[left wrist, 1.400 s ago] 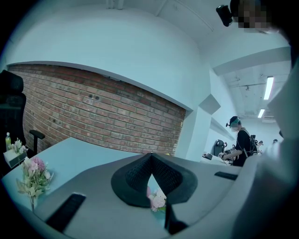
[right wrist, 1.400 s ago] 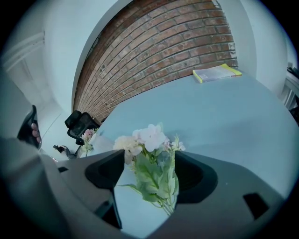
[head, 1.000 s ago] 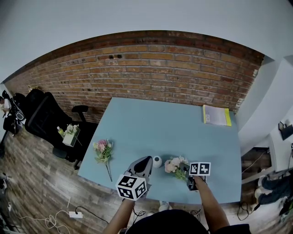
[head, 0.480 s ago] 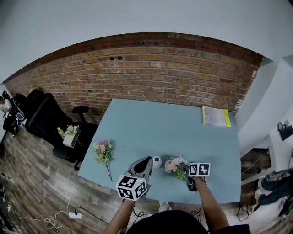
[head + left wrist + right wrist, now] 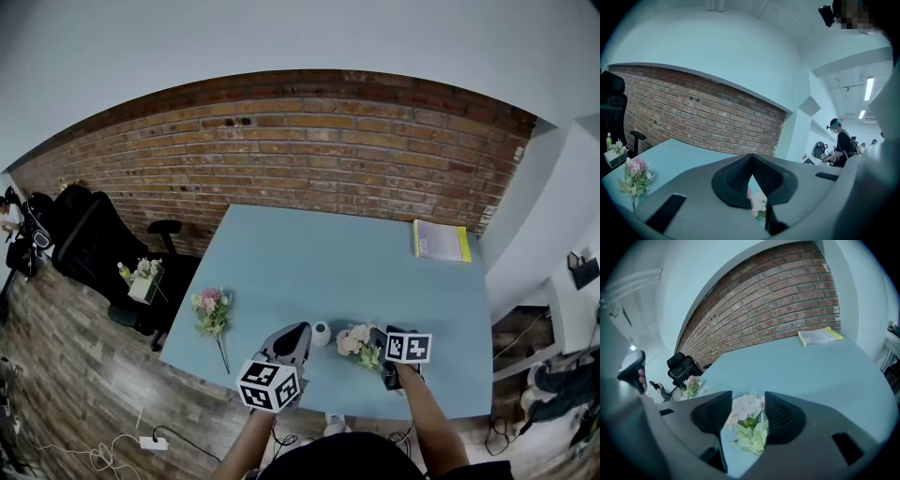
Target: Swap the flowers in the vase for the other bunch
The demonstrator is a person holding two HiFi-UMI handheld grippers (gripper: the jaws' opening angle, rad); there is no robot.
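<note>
Right hand-held gripper (image 5: 748,414) grips flowers (image 5: 354,339) above blue table (image 5: 356,262) by brick wall (image 5: 309,141).

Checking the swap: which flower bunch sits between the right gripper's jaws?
The pale bunch beside the small white vase; the right gripper's jaws have just been closing around it. The pinker bunch lies alone near the table's left edge.
</note>
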